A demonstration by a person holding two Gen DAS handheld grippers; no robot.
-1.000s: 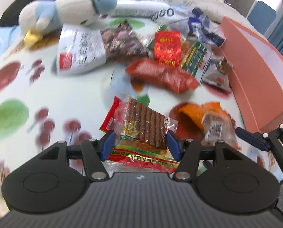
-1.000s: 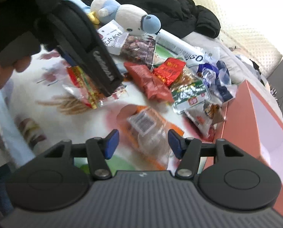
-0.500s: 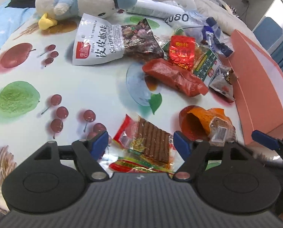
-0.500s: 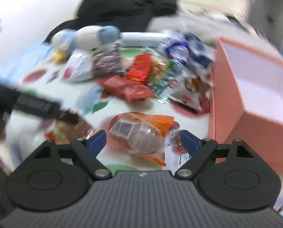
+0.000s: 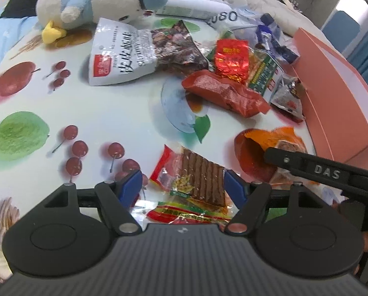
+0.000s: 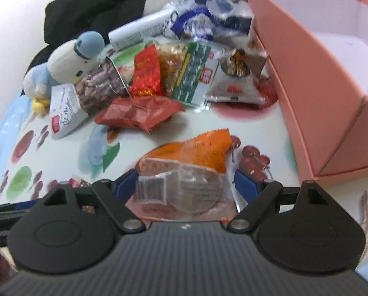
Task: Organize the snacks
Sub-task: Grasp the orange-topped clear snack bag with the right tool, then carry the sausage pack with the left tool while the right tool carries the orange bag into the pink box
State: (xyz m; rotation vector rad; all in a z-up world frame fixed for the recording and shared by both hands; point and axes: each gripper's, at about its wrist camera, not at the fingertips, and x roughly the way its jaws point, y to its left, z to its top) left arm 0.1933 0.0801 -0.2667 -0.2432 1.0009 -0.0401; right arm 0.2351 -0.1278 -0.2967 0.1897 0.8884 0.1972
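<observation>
Left tongs point(image 5: 182, 185) apart around a red-and-clear wafer packet point(image 5: 196, 180), right tongs point(image 6: 185, 183) apart around an orange snack packet point(image 6: 191, 162), fruit-print table point(image 5: 109, 113), open pink box point(image 6: 319, 74) just beside

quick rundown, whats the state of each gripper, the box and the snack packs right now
left gripper: open, fingers either side of the brown strip snack pack, which lies flat
right gripper: open, straddling the orange packet, which lies on the cloth
pink box: open, nothing visible inside
dark red packet: sealed, crumpled, lying flat
white shrimp bag: sealed, lying flat
plush toy: on its side
</observation>
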